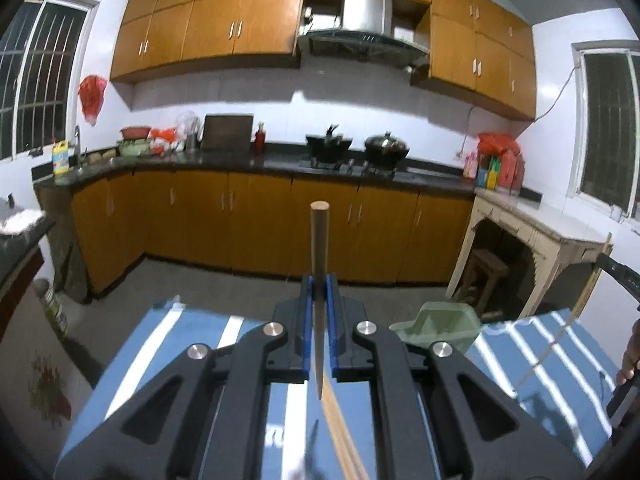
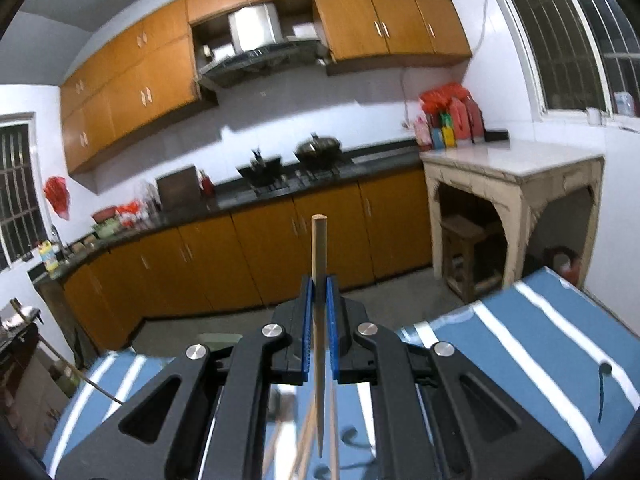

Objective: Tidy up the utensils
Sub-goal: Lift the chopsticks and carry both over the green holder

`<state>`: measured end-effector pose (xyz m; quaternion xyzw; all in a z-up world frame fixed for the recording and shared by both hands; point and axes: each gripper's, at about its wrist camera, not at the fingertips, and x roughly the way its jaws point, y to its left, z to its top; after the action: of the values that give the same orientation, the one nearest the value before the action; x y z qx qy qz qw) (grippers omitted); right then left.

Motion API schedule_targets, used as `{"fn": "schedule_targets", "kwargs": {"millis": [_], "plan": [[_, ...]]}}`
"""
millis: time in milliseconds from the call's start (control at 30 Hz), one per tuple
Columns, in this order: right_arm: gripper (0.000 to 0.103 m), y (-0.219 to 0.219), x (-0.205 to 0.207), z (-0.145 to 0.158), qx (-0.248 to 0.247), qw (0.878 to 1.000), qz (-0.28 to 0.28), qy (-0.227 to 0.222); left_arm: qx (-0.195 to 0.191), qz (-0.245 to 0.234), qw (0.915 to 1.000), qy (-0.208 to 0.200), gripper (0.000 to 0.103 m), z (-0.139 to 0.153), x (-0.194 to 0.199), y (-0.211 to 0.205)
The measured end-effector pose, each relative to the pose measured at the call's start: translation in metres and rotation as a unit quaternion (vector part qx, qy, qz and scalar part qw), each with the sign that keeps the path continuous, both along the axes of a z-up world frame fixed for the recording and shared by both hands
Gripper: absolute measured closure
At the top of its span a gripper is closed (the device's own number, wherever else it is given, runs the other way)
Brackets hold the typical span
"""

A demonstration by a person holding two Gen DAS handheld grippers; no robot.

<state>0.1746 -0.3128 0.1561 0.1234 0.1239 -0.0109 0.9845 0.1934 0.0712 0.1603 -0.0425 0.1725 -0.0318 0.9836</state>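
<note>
Left claw [image 1: 319, 300]: clamped on a single wooden chopstick [image 1: 319, 264], held near mid-length between the blue pads, blunt end projecting forward, tapered tip trailing back toward the camera. Right claw [image 2: 319, 300]: likewise closed on a second chopstick [image 2: 319, 264], same attitude. Both sticks are clear of the bench [image 1: 192, 332], which carries a blue, white-striped cover.

Directly beneath each claw, further loose chopsticks [image 1: 340, 432] lie on the bench. A pale green holder [image 1: 440, 328] stands just beyond the left claw, to its right; judged the likely destination.

Risks noted:
- Each stick is pinched on a narrow, smooth, round shaft. A sideways knock or a quick turn could let it pivot or slide out of the pads.
- The projecting blunt end may strike the holder's rim on approach and lever the stick loose.
- A dropped stick could roll off the glossy cover to the floor [image 1: 224, 280].
- Both claws heading to one holder risk colliding.

Beyond: cupboards [image 1: 256, 220] and stove, well apart, no hazard.
</note>
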Motion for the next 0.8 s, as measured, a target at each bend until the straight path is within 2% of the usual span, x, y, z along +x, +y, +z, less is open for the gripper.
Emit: {"fn": "schedule_targets", "kwargs": {"millis": [200,333,467,567,667,800], "plan": [[0.095,0.019,0.006,0.05,0.016,0.997,0.025,-0.072,-0.018,-0.025,0.9982,-0.051,0.095,0.057,0.009,-0.024],[0.095,0.035,0.019,0.055,0.016,0.995,0.042,-0.089,-0.034,-0.048,0.9961,-0.065,0.095,0.076,0.021,-0.044],[0.095,0.053,0.036,0.04,0.0,0.995,0.049,-0.091,-0.041,-0.066,0.9953,-0.058,0.095,0.067,0.037,-0.066],[0.095,0.063,0.049,0.024,-0.006,0.995,0.051,-0.08,-0.043,-0.069,0.9955,-0.049,0.095,0.05,0.05,-0.076],[0.095,0.066,0.059,0.01,0.001,0.997,0.054,-0.059,-0.037,-0.067,0.9963,-0.038,0.095,0.033,0.063,-0.084],[0.095,0.067,0.069,-0.014,0.005,0.998,0.058,-0.025,-0.048,-0.072,0.9962,-0.013,0.095,0.009,0.077,-0.084]]}}
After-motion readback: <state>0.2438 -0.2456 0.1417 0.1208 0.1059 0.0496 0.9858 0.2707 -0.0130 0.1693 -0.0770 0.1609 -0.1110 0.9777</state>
